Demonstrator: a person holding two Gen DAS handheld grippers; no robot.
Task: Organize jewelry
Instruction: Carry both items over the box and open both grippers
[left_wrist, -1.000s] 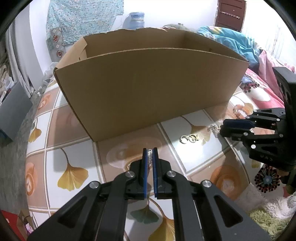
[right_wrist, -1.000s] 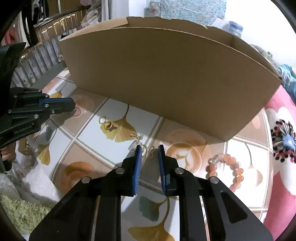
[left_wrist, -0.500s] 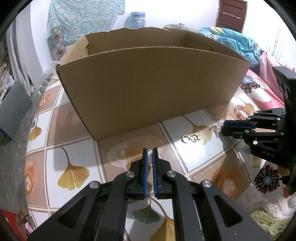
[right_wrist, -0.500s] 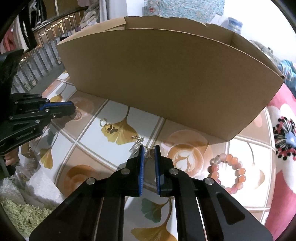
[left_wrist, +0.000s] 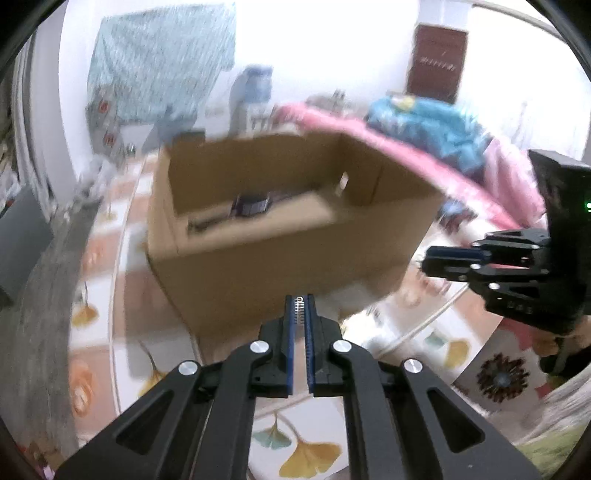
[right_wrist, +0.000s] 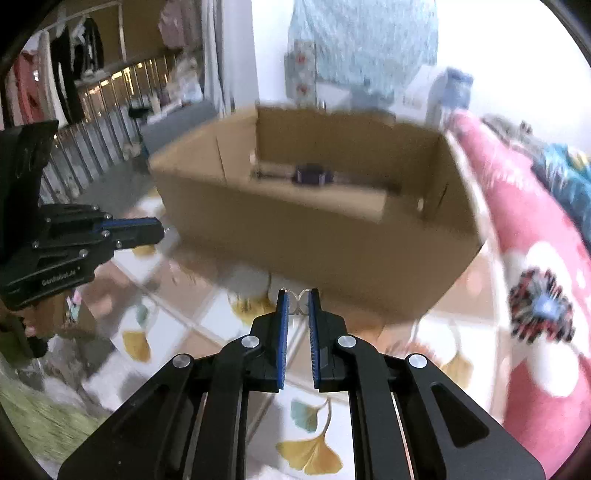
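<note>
Both claws are loaded. My left claw (left_wrist: 300, 301) is pinched together on a small silvery chain piece (left_wrist: 299, 306) that stands up between the blue pads, at lower centre of its frame. My right claw (right_wrist: 298, 293) has just been closing and now clamps a thin ring-shaped piece (right_wrist: 297, 300) at its tips.

From each claw the cardboard box (left_wrist: 280, 258) lies straight ahead and a little above in frame, its open top showing, with something dark on its floor that I cannot make out through the blur. Its long side runs across both frames, so the near wall is the edge I must clear. Judging by that, the next move is forward over the wall, then release. In the left view the right claw sits at mid right, near the box's right corner, and neither looks clearly nearer. The tiled tabletop (right_wrist: 317, 413) below is open, and a pink blanket (right_wrist: 524, 280) crowds the right side.
</note>
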